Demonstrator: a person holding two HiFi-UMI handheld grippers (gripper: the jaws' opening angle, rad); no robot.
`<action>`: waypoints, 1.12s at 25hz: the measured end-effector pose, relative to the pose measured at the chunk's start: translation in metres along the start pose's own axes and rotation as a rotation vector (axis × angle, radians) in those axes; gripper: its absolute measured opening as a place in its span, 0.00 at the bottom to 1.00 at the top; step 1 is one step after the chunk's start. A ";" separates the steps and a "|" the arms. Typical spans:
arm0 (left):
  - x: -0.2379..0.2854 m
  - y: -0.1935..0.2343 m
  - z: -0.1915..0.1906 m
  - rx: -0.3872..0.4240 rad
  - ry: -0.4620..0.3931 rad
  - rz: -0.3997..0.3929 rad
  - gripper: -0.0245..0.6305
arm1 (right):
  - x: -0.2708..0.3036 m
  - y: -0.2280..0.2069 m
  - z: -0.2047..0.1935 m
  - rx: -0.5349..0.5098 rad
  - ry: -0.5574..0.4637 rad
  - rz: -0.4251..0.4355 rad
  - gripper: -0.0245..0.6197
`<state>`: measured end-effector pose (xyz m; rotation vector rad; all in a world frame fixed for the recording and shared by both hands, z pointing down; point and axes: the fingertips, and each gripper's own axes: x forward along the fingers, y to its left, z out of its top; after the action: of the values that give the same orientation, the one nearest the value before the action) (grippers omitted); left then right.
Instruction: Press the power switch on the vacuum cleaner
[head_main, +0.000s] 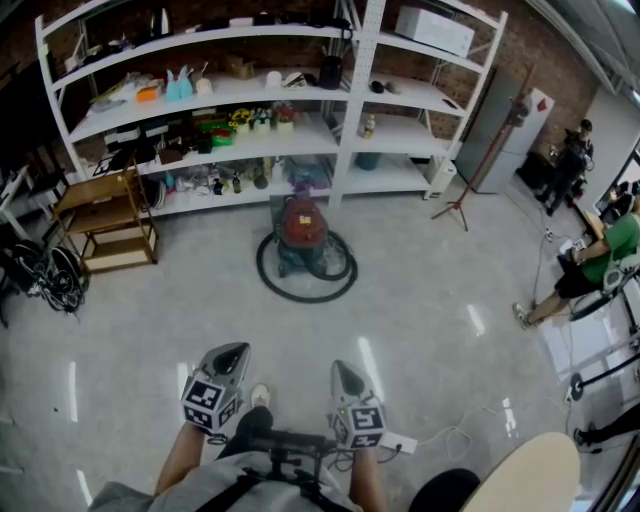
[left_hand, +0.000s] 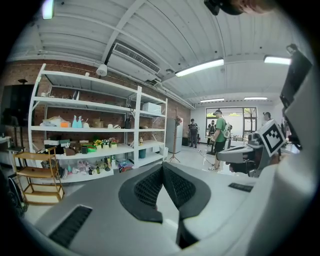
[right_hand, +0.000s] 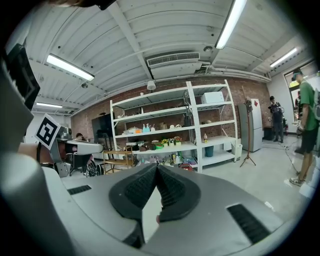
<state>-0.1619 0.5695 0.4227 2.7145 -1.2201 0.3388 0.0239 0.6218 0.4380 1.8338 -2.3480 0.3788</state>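
A red vacuum cleaner (head_main: 300, 224) stands on the floor in front of the white shelving, with its black hose (head_main: 305, 285) coiled around it. It is well ahead of both grippers. In the head view my left gripper (head_main: 236, 349) and right gripper (head_main: 341, 367) are held low and close to my body, side by side, pointing toward the vacuum. The jaws of each are closed together with nothing between them. In the gripper views the left gripper (left_hand: 162, 168) and the right gripper (right_hand: 156, 167) point across the room at the shelves. I cannot make out the vacuum or its switch there.
White shelving (head_main: 345, 110) full of small items lines the far wall. A wooden rack (head_main: 105, 215) stands at left, a tripod stand (head_main: 462, 195) at right. People (head_main: 590, 265) are at the right edge. A white power strip (head_main: 400, 443) and cable lie by my feet.
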 end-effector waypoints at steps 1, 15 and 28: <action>0.002 0.003 0.000 0.001 -0.001 0.002 0.05 | 0.003 -0.002 0.000 -0.002 -0.002 -0.003 0.06; 0.056 0.057 0.023 0.011 -0.027 -0.002 0.05 | 0.071 -0.017 0.031 0.013 -0.027 -0.017 0.06; 0.120 0.116 0.062 -0.002 -0.029 -0.021 0.05 | 0.149 -0.035 0.075 0.008 -0.011 -0.034 0.06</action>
<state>-0.1625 0.3927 0.3990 2.7378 -1.1976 0.2965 0.0243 0.4537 0.4093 1.8818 -2.3225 0.3751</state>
